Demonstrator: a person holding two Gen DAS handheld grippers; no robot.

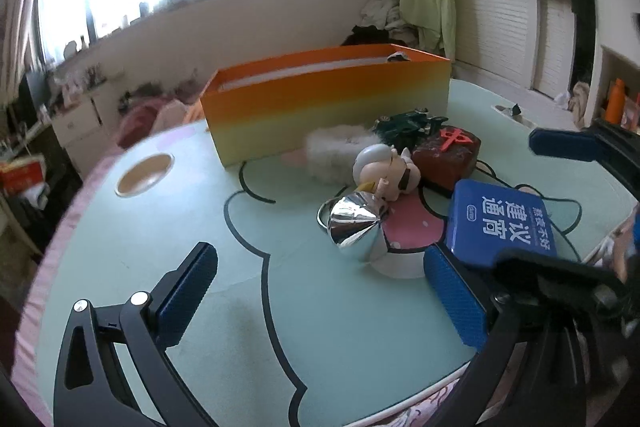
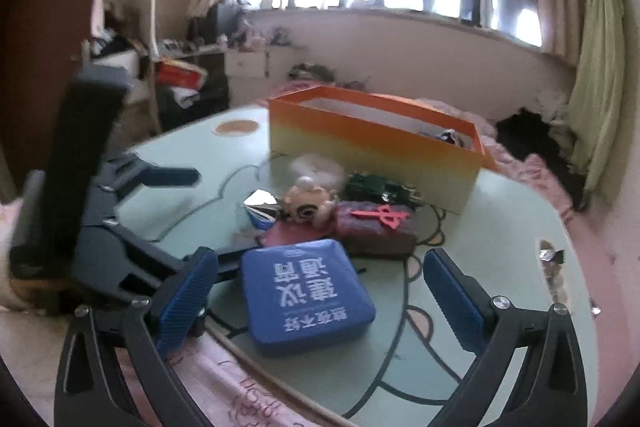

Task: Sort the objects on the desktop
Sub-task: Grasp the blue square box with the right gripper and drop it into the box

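Right wrist view: right tool (image 2: 320, 301) spread wide, straddling blue tin (image 2: 306, 293) for pickup toward orange box (image 2: 374, 147); left tool (image 1: 316, 297) also wide, empty.

My left gripper (image 1: 320, 297) & right gripper (image 2: 320, 297): black angular plastic frames w/ silver screws, fingers w/ ribbed blue pads (image 2: 450, 293).
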